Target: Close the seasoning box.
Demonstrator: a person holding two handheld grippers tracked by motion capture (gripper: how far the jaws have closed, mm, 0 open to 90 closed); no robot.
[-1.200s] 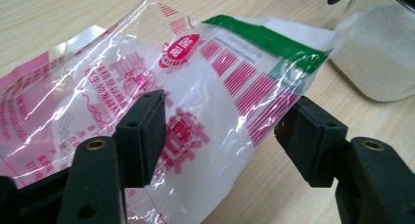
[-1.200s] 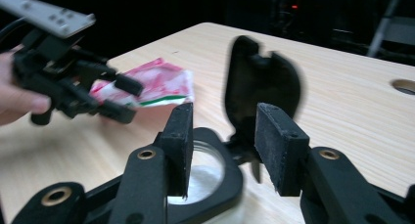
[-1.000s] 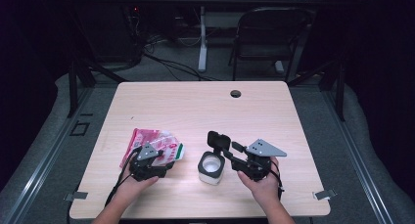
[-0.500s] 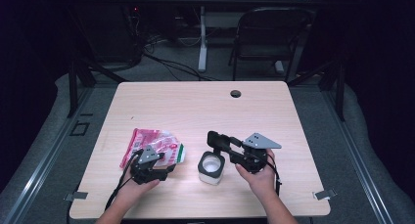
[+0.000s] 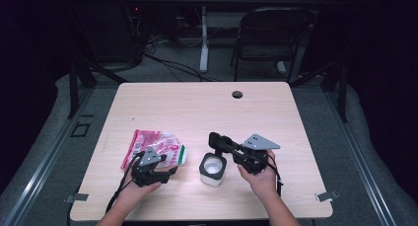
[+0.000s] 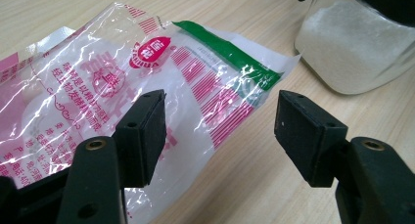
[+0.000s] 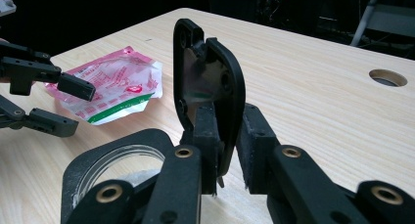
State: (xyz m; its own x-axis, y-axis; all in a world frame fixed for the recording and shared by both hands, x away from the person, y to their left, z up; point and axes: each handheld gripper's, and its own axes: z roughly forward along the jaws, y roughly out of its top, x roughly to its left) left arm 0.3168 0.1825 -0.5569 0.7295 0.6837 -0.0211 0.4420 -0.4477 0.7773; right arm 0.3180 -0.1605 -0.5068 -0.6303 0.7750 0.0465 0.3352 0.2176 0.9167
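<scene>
A: What is seen on the table (image 5: 197,107)?

B: A pink and white bag (image 5: 156,148) is laid flat at the near left, with a green strip along the end turned toward the jar (image 5: 213,169). Its long axis is run from the far left down toward the jar. In the left gripper view the bag (image 6: 122,97) is seen under and ahead of the jaws, the green end pointed toward the jar (image 6: 357,43).

A: How is the left gripper (image 5: 154,168) held?

B: It is held low at the bag's near edge, jaws spread wide, nothing between them. In the right gripper view it (image 7: 68,106) is seen spread too, beside the bag (image 7: 110,84).

A: And the right gripper (image 5: 231,148)?

B: A black lid (image 5: 220,141) is pinched by it, just above and behind the jar. In its own view the lid (image 7: 210,92) is stood on edge between the jaws, its long axis upright, and the jar's open mouth (image 7: 115,168) is seen below. White powder is held in the jar.
</scene>
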